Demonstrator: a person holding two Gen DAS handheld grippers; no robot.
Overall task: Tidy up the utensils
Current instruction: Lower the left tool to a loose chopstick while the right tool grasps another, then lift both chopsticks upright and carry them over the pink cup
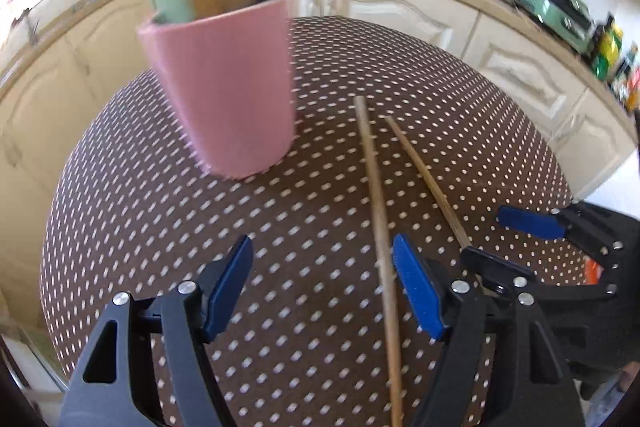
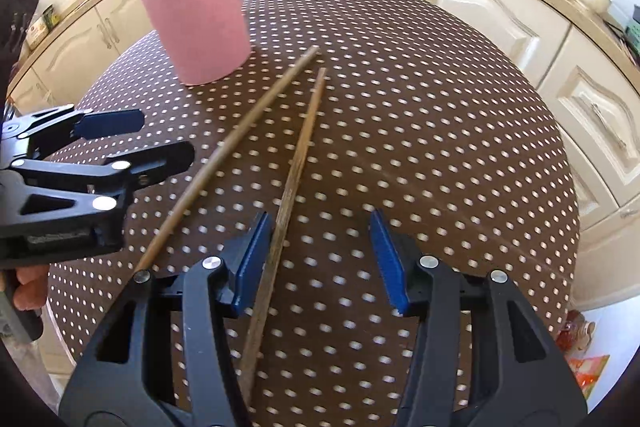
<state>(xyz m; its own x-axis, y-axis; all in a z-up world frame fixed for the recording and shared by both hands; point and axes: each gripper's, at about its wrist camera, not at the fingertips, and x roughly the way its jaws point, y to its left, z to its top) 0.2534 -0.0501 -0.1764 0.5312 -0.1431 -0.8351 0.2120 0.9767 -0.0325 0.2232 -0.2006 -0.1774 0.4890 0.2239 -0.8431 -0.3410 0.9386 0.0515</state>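
2 wooden sticks (image 2: 256, 131) (image 2: 298, 163) on table; 1 pink cup (image 2: 196, 15); 2 tongs (image 1: 322, 285) (image 2: 318, 259).

Two wooden sticks (image 2: 260, 131) lay across the dotted tablecloth (image 2: 420, 115), a pink cup (image 2: 196, 23) stood beyond them; the cloth to their right lay bare.

Left wrist: angled down, close over dotted table (image 1: 160, 187)
Right wrist: likewise
Shared: pink cup (image 1: 224, 87), two sticks (image 1: 378, 195)
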